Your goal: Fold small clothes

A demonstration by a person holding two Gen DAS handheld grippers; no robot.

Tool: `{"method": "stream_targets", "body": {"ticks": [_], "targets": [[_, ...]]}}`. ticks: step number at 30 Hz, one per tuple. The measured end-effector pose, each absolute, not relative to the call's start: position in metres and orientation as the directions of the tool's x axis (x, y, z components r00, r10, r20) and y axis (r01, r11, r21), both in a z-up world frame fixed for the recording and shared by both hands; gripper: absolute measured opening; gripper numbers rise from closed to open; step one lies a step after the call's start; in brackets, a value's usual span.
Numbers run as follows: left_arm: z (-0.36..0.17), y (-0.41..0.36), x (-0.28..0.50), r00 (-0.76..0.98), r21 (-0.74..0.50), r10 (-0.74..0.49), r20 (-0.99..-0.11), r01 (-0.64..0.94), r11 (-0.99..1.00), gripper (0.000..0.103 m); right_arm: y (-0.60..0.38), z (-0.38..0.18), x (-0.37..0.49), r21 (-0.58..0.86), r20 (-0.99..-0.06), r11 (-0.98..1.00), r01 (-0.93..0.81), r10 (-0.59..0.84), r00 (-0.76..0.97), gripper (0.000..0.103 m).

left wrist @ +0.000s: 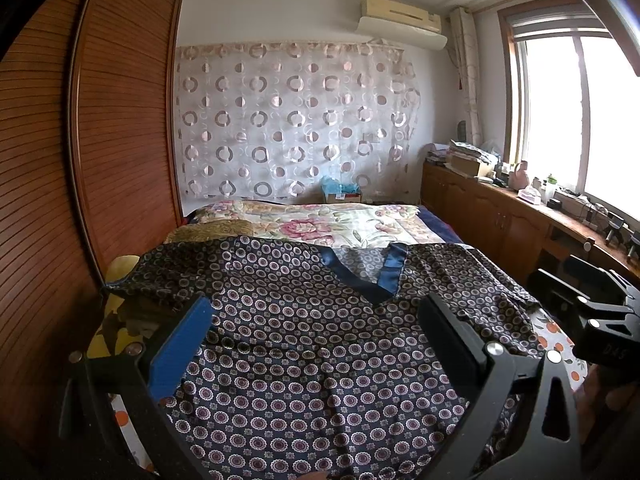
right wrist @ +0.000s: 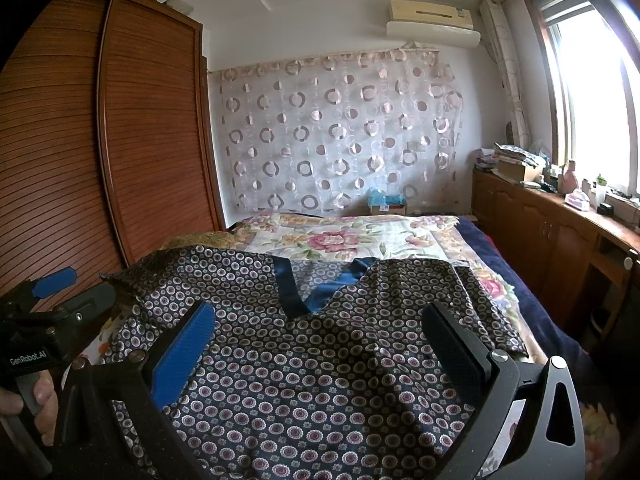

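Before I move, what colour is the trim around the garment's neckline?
Plain satin blue, against the dark circle-print garment. The neckline trim shows best in the right wrist view.

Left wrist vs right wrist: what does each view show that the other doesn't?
Only the left wrist view: the right gripper at the right edge, a yellow patterned cloth poking out under the garment's left sleeve, and the orange-print sheet at the right.

Only the right wrist view: the left gripper at the left edge, gripped by a hand, plus the dark blue blanket running down the bed's right side.

Both: the patterned garment spread flat with its blue V-neck trim, both grippers open above it, the floral bedspread, wardrobe and air conditioner.
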State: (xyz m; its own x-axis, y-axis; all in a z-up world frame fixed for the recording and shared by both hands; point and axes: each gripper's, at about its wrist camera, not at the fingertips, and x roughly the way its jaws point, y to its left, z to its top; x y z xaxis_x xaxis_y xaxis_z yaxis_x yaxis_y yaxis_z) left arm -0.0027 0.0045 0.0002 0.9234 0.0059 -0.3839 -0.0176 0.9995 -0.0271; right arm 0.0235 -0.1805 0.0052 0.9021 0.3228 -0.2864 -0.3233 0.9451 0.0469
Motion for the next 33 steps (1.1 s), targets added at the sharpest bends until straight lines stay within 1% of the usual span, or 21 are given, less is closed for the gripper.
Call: {"method": "stream_targets", "body": {"ticks": [33], "targets": [[0.0080,0.0053,-0.0037,0.927,-0.021,0.016,-0.375,-0.026,0.999,0.103,-0.1796,0.0051,0.0238,0.047,-0.285,0.945,-0.323,0.323,0.902,0.103]]}}
